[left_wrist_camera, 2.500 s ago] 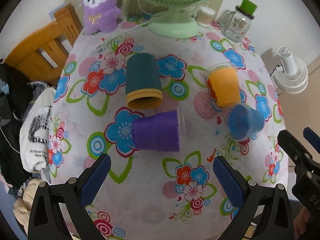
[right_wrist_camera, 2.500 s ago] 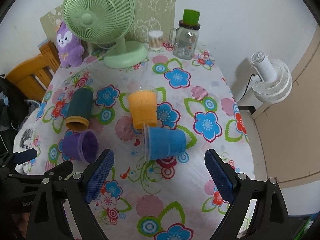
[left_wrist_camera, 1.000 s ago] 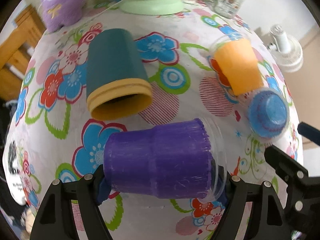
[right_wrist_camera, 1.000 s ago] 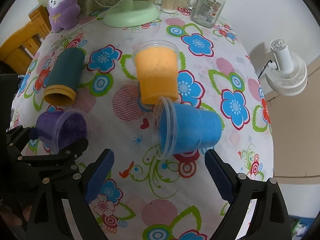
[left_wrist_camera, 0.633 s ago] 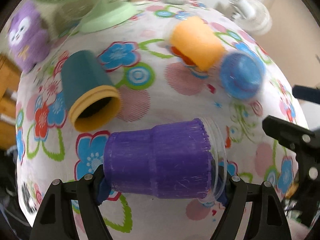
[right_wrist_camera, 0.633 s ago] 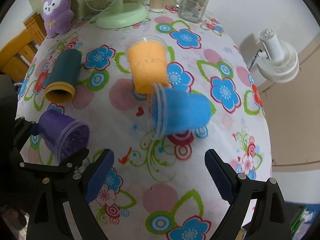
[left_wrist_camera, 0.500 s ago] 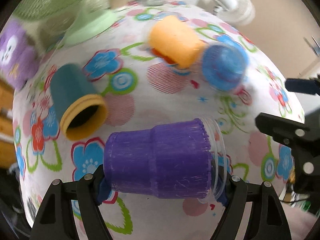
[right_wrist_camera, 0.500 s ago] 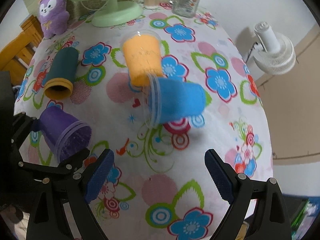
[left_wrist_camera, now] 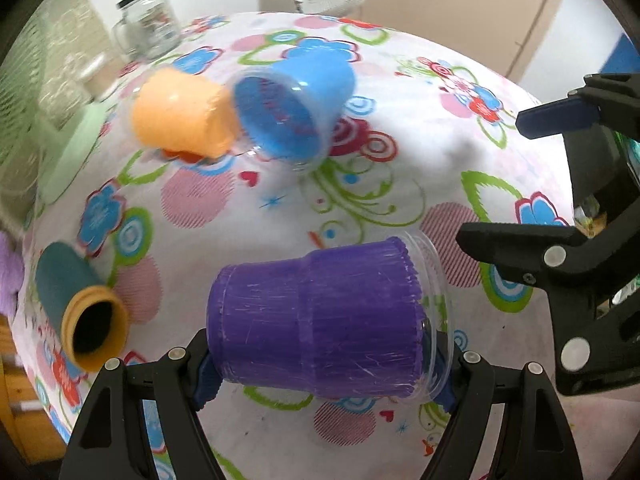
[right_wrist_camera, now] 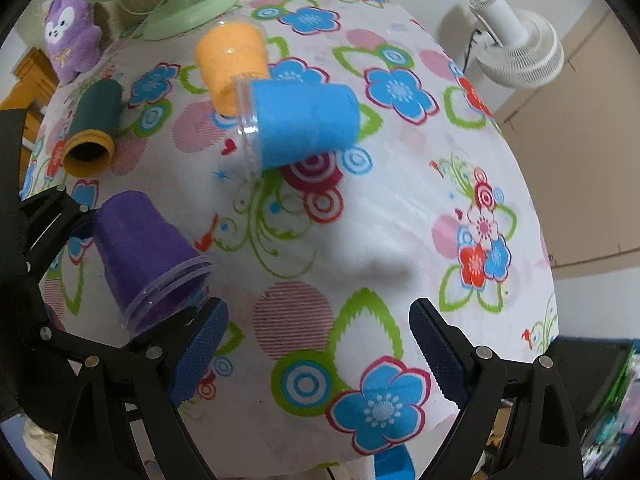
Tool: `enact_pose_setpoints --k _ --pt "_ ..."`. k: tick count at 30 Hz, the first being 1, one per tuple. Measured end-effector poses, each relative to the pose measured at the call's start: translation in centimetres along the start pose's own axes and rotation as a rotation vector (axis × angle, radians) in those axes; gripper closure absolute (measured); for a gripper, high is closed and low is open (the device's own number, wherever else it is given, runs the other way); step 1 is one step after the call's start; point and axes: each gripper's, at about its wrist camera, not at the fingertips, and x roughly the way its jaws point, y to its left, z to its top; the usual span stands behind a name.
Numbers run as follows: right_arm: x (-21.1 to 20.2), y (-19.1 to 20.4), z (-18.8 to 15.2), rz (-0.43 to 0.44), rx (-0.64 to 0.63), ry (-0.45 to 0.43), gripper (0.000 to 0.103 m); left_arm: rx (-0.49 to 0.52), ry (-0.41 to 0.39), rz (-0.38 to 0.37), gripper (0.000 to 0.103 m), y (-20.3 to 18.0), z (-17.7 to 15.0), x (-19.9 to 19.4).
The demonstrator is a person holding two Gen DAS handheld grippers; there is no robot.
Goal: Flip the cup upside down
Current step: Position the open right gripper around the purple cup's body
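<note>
My left gripper (left_wrist_camera: 324, 376) is shut on a purple cup (left_wrist_camera: 320, 320) and holds it above the flowered table (left_wrist_camera: 360, 200). In the right wrist view the purple cup (right_wrist_camera: 148, 256) is tilted, with its mouth pointing down and to the right. A blue cup (left_wrist_camera: 292, 112), an orange cup (left_wrist_camera: 180, 116) and a dark green cup with a yellow rim (left_wrist_camera: 76, 304) lie on their sides on the table. My right gripper (right_wrist_camera: 316, 352) is open and empty above the table's near edge, just right of the purple cup.
A green desk fan (right_wrist_camera: 176, 0), a purple plush toy (right_wrist_camera: 72, 44) and a glass jar (left_wrist_camera: 148, 24) stand at the far side of the table. A white fan (right_wrist_camera: 516, 44) stands off the table's right edge. A wooden chair (right_wrist_camera: 28, 76) is at the left.
My left gripper closed on the purple cup, lifted it off the table and swung right while turning it mouth-down. My right gripper moved in over the table's near edge.
</note>
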Motion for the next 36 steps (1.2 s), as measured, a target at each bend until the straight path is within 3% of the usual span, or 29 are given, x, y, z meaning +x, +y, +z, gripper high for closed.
enact_pose_setpoints --k 6,11,13,19,27,36 --pt "0.7 -0.8 -0.5 0.0 0.019 0.018 0.009 0.042 0.007 -0.06 0.02 -0.7 0.8 1.0" --pt "1.0 -1.0 -0.5 0.006 0.01 0.026 0.009 0.01 0.028 -0.066 0.011 -0.8 1.0 1.5" --pt "1.1 -1.0 -0.4 0.011 0.001 0.028 0.009 -0.003 0.01 -0.045 0.003 -0.8 0.9 1.0" --pt "0.5 -0.5 0.4 0.032 -0.043 0.015 0.009 -0.054 0.011 0.006 0.003 -0.6 0.0 -0.5" --pt "-1.6 1.1 1.4 0.095 -0.142 -0.031 0.009 -0.225 0.009 0.066 0.003 0.4 -1.6 -4.0" --pt "-4.3 3.0 1.3 0.151 -0.271 -0.074 0.009 -0.495 -0.017 0.096 0.003 1.0 -4.2 -8.3"
